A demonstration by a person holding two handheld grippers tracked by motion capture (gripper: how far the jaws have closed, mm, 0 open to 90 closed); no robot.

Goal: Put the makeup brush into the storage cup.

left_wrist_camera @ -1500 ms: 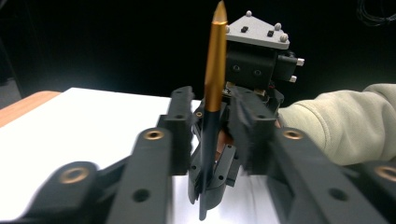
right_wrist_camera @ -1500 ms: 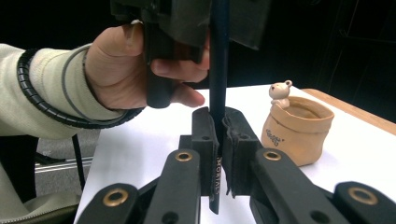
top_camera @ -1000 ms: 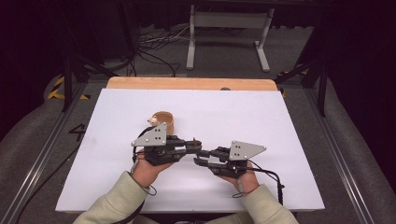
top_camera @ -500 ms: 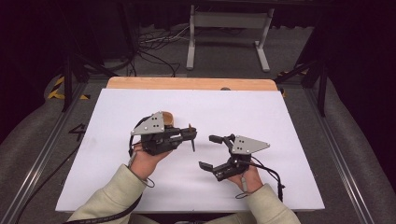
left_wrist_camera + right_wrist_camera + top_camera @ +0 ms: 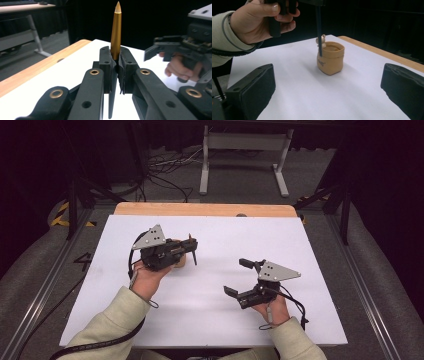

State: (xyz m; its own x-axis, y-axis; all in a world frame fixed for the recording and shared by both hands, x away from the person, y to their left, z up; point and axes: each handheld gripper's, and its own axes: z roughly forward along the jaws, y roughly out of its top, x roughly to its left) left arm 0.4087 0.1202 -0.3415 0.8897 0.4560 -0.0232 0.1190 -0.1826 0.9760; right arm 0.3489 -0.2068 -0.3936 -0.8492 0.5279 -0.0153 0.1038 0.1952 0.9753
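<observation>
So our left gripper (image 5: 113,72) is clamped on a slim gold-and-black pen (image 5: 116,30), held upright with its dark end just above the small tan sack-shaped pot (image 5: 331,60) at the table's left. Our right gripper (image 5: 240,277) sits wide open and empty, well off to the right, so the left hand's clearly nearer.

I see a white sheet (image 5: 210,285) covering the table, with a strip of bare wood (image 5: 205,209) at its far edge. My left gripper (image 5: 191,249) hangs over a small tan pot (image 5: 179,261), mostly hiding it, with a thin dark rod pointing down between its jaws. My right gripper (image 5: 238,277) sits nearer me, well apart from the pot, jaws spread wide.
</observation>
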